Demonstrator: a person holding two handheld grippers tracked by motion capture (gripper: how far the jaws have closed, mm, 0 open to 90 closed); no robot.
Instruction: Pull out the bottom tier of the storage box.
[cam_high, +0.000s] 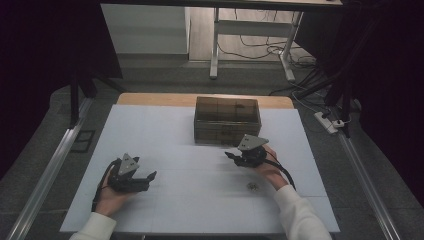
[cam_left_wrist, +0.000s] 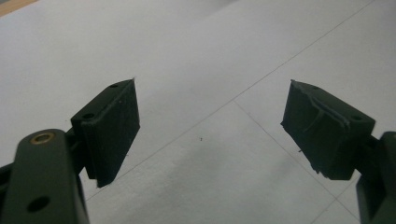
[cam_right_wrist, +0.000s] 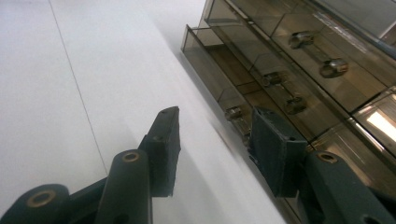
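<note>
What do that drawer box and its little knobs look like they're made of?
The drawer box looks like smoke-tinted clear plastic with a glossy finish: you can see through its walls and dividers, and they catch reflections. The knobs look like polished metal or chromed plastic, given their bright mirror-like glints; the look alone leaves that open.

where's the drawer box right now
In the high view the drawer box sits at the table's far edge, right of centre, just beyond the right gripper; a small object lies nearer the person.

Glossy smoky plastic drawer box (cam_high: 227, 120)
</note>
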